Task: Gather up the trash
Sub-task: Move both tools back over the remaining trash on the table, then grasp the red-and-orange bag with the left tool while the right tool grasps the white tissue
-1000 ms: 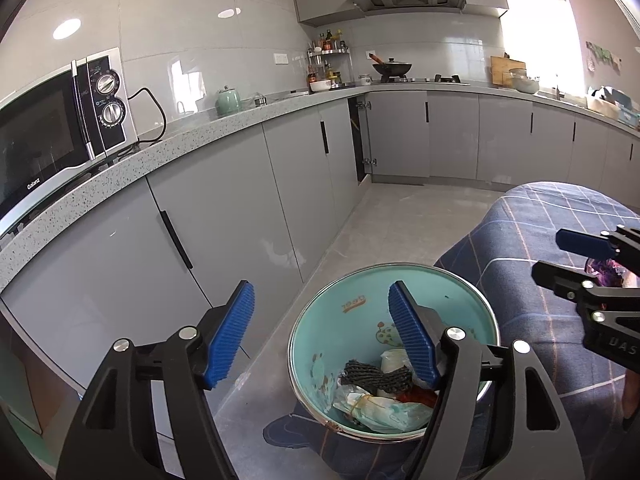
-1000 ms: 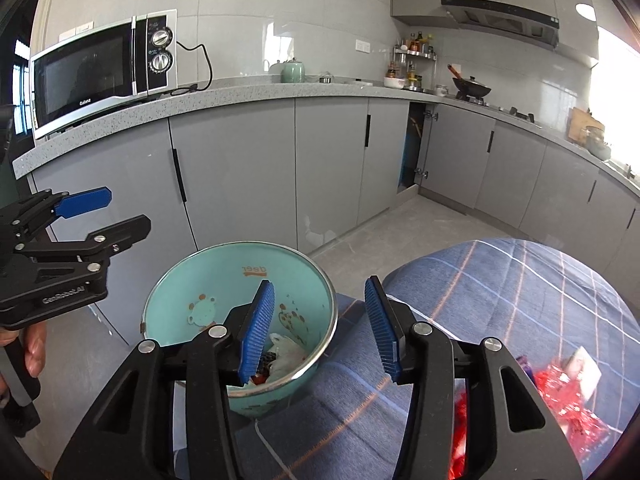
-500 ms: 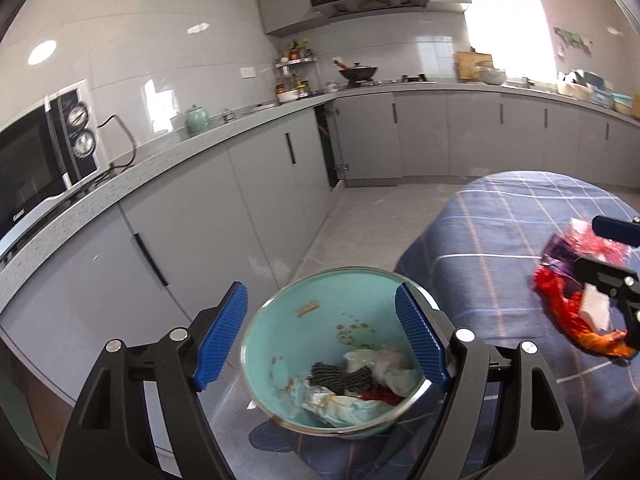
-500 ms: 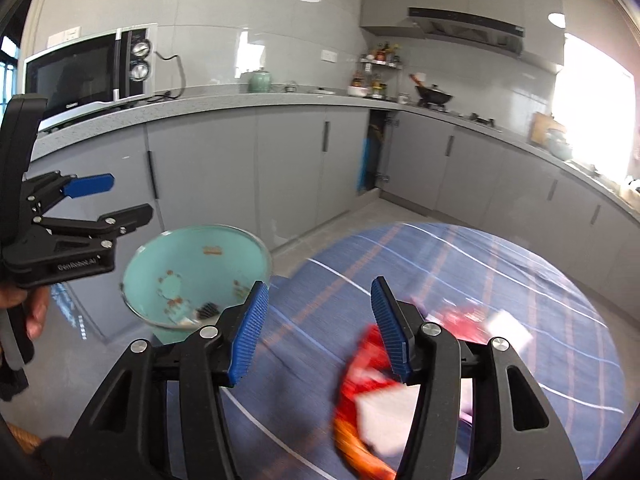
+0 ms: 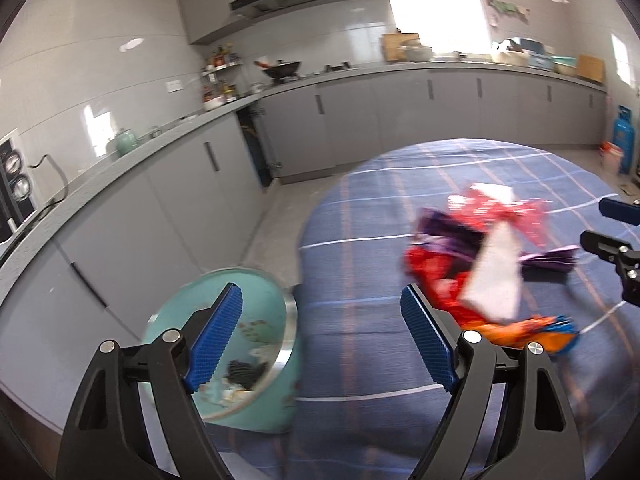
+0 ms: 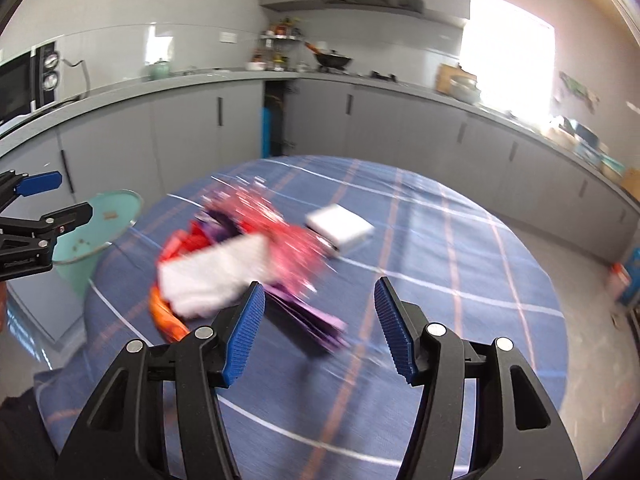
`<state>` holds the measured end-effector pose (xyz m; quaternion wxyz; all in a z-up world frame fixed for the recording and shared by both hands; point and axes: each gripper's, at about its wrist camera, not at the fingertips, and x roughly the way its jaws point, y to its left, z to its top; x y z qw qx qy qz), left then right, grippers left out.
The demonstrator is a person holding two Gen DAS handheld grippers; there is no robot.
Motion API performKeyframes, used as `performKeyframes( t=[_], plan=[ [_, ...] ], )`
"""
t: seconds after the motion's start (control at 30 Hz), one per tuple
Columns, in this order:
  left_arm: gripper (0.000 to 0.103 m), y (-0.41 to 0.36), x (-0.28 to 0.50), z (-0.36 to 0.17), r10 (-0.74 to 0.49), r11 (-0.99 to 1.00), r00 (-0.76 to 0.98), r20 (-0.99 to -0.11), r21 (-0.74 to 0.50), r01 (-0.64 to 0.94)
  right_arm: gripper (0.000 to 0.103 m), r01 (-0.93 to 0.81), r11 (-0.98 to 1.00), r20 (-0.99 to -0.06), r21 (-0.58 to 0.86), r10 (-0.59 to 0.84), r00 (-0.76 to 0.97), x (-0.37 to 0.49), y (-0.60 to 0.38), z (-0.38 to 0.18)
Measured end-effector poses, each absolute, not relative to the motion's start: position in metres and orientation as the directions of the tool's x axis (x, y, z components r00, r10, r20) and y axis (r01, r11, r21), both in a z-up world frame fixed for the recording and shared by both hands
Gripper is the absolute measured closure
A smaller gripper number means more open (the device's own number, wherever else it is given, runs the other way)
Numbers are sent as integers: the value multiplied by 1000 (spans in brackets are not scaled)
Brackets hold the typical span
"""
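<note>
Blue ribbed pads frame the lower part of the left wrist view: the left gripper [image 5: 322, 342] stands wide, its jaws having just been opening, with nothing between them but the blue checked tablecloth [image 5: 360, 264]. At lower left, partly behind the left pad, sits the mint-green bowl [image 5: 276, 364] at the table's edge, with scraps already lying in it (crumpled paper and something dark, too blurred to name). Right of centre lies the trash pile [image 5: 480, 264], a heap of red, purple and orange wrappers with a white sheet on top. The other tool's fingertips poke in at the right edge.

In the right wrist view the right gripper [image 6: 318, 330] fills the bottom, its jaws moderately apart, having also just been opening, and empty. The trash pile [image 6: 240, 264] is left of centre, just beyond the left pad, with a purple wrapper [image 6: 308, 320] reaching toward the gap. A white block [image 6: 340, 226] rests apart, above the pile. The bowl [image 6: 100, 228] is at the left edge, behind the left gripper [image 6: 56, 196].

By my reading, the step in hand is the approach to the pile for another pick. Next, the right tool should come down over one wrapper, close on that alone, then carry it left to the bowl.
</note>
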<state>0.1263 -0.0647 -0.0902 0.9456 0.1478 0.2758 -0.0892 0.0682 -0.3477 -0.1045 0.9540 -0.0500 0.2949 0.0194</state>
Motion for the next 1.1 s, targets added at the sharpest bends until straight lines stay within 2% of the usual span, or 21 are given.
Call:
performKeyframes(
  t=[0.4, 0.63, 0.73, 1.1],
  plan=[
    [12, -145, 100, -103, -173, 905, 798, -578, 227, 361, 42, 11, 998, -546, -65, -45, 837, 42, -393, -114],
    [11, -180, 113, -132, -155, 894, 740, -654, 227, 387, 41, 31, 999, -548, -29, -42, 835, 39, -408, -121],
    [10, -179, 114, -145, -138, 885, 717, -684, 240, 400, 41, 31, 999, -553, -8, -30, 832, 39, -412, -123],
    [10, -138, 117, -138, -113, 906, 719, -685, 226, 358, 38, 3, 1000, -552, 0, -2, 834, 38, -399, -125]
  ],
)
